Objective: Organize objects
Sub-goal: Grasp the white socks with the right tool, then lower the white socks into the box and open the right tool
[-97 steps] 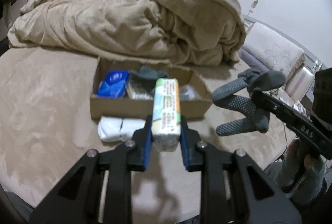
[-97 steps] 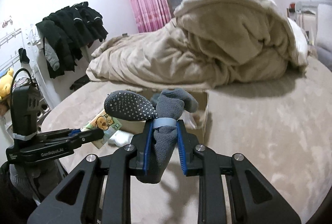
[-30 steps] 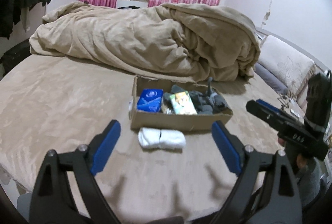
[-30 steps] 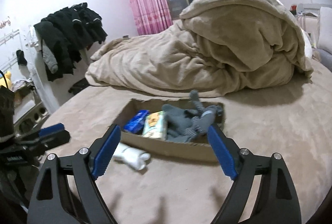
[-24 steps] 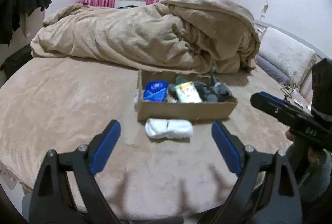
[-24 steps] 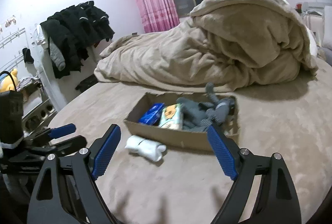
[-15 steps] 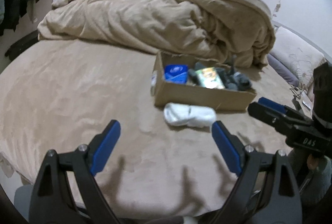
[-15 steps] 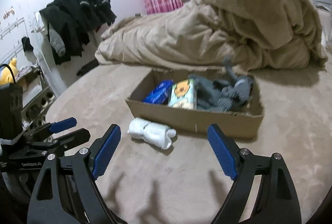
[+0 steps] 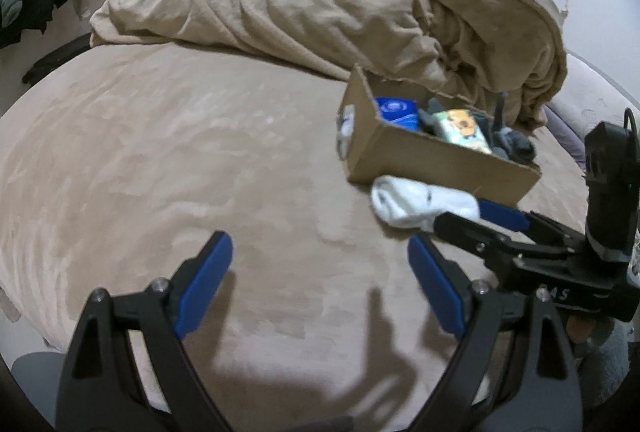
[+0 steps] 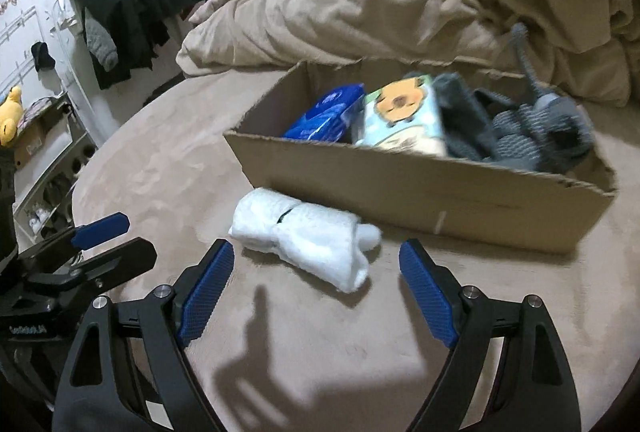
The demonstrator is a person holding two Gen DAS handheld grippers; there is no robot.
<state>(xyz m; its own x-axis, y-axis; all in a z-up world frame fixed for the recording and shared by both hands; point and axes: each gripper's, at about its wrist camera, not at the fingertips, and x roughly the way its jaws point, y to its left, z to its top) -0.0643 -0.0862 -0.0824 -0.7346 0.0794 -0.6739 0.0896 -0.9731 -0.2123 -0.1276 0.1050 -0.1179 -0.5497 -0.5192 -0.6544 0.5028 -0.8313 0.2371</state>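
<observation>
A cardboard box (image 10: 440,187) stands on the bed and holds a blue pack (image 10: 324,115), a tissue pack with a cartoon bear (image 10: 404,115) and grey socks (image 10: 532,135). A rolled white sock pair (image 10: 308,232) lies on the bed in front of the box. My right gripper (image 10: 316,288) is open and empty, just short of the white socks. My left gripper (image 9: 320,284) is open and empty over bare bed, left of the box (image 9: 432,159) and the white socks (image 9: 420,201). The right gripper (image 9: 496,216) shows in the left wrist view beside the socks.
A rumpled beige duvet (image 9: 340,11) is heaped behind the box. Dark coats (image 10: 136,3) hang on a rack at the left wall, with shelves and a yellow plush toy (image 10: 10,107) below. The left gripper (image 10: 100,232) shows at the left of the right wrist view.
Both grippers have let go of the tissue pack and grey socks, now in the box. The right gripper has moved down close to the white socks; the left view has swung left.
</observation>
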